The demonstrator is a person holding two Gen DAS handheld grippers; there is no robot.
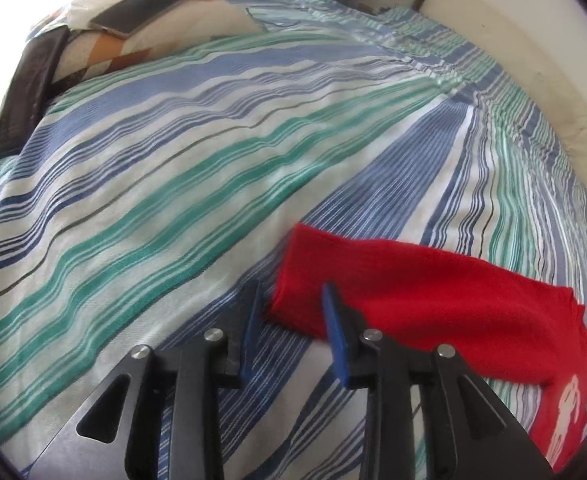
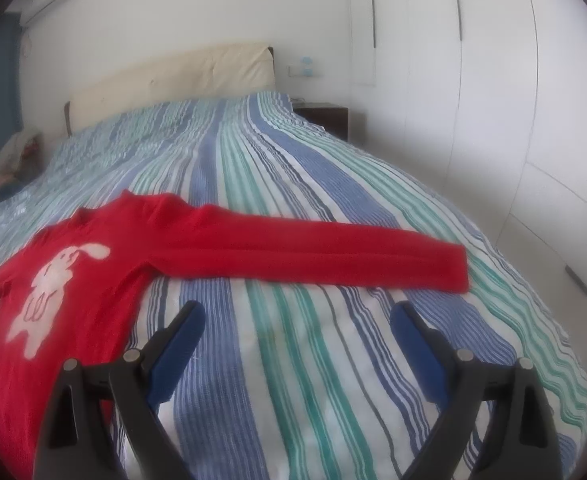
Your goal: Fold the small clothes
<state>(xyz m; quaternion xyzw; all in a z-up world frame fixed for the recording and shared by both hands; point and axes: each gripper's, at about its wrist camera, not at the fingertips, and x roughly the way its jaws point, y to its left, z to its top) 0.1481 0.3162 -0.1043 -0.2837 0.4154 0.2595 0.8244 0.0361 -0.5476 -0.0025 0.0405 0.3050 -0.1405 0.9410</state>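
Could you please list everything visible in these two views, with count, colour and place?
Red knitted sweater with a pale rabbit motif: one, spread flat on the bed, one sleeve stretched out.
Striped blue, green and white bedspread: one, covering the bed.
Cream padded headboard: one, at the bed's head.
Dark wooden nightstand: one, beside the bed.
White wardrobe doors: several, along the wall.
Patterned orange and cream pillow: one, on the bed's far corner.
Dark flat rectangular items: two, on and beside that pillow.
Left gripper: open, at a sleeve's end.
Right gripper: open, above the bedspread.
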